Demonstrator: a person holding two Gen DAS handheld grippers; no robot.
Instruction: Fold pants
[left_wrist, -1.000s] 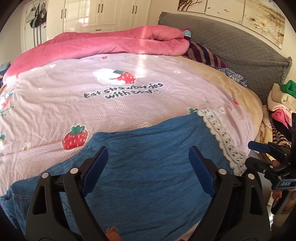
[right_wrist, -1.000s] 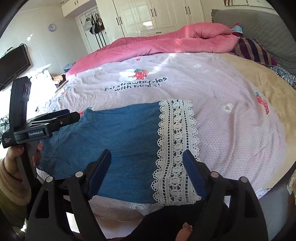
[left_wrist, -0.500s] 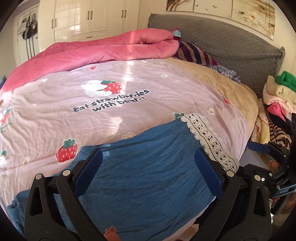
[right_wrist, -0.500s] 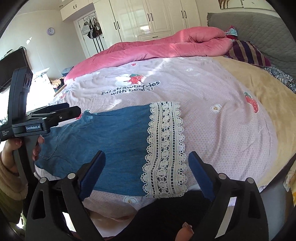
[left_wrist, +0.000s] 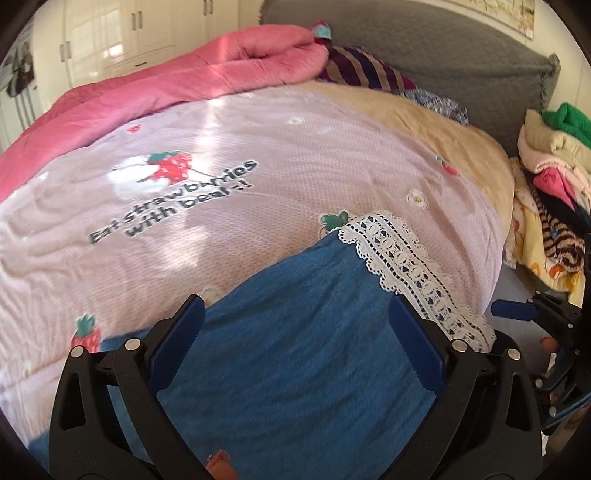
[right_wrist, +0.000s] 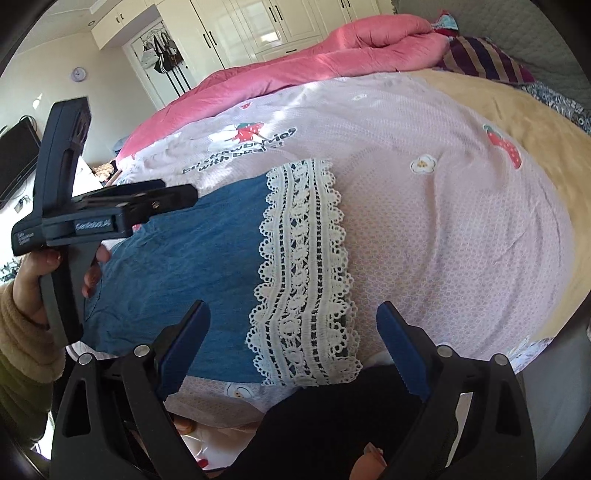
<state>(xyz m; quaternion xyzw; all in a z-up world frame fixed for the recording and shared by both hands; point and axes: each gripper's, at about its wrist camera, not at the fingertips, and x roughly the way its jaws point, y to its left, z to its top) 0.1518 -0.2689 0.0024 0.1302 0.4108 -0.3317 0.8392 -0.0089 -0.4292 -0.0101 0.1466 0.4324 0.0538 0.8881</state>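
Pants (right_wrist: 192, 258), 1 blue pair with 1 lace hem (right_wrist: 303, 273), lie flat; 2 grippers' fingers (left_wrist: 177, 339) spread apart, holding nothing.

Open quilt (left_wrist: 258, 155) beyond pants (left_wrist: 295, 369), clothes pile (left_wrist: 554, 177) right

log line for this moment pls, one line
step: pre-grasp | pants: flat on bed, lace hem to the right | left hand-held gripper: open, empty | right hand-held gripper: open over hem, empty

Left gripper (left_wrist: 295, 325) jaws wide apart, empty, angled down; right gripper (right_wrist: 293, 332) same
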